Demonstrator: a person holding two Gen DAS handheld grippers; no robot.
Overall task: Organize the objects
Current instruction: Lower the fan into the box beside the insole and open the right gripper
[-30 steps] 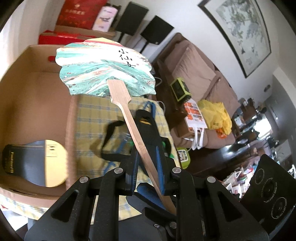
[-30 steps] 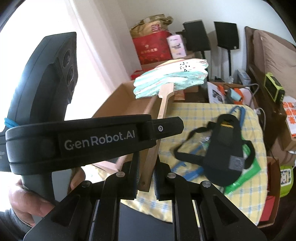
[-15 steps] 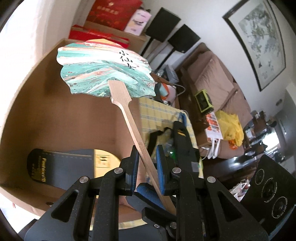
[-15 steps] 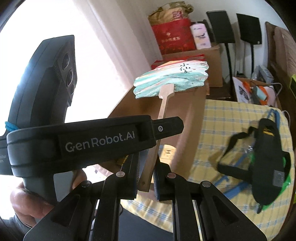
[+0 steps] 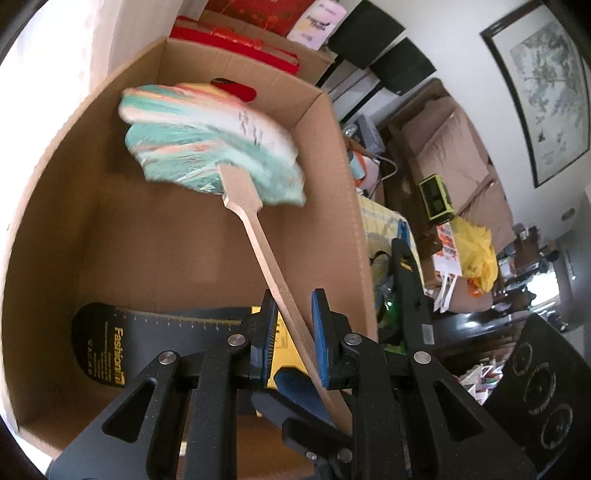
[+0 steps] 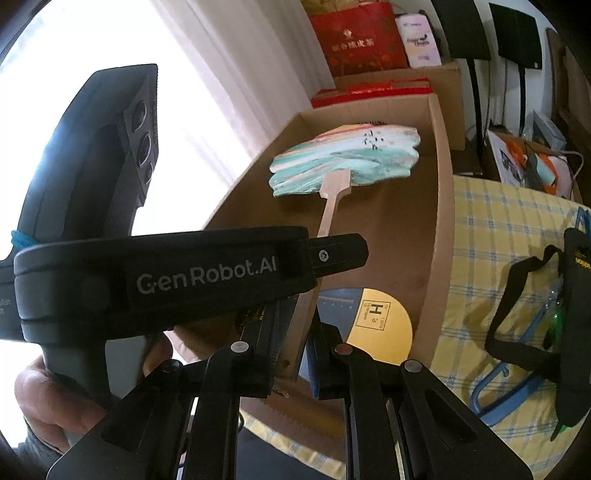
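Since a moment ago the painted fan [image 5: 214, 147] has travelled from above the checked table [image 6: 491, 236] into the cardboard box [image 5: 325, 155], both the left tool [image 5: 291, 325] and right tool [image 6: 291, 354] closed on its wooden handle, so releasing probably comes next.

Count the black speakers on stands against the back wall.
2: both black speakers stand side by side against the white back wall, one left of the other, behind the brown cardboard box.
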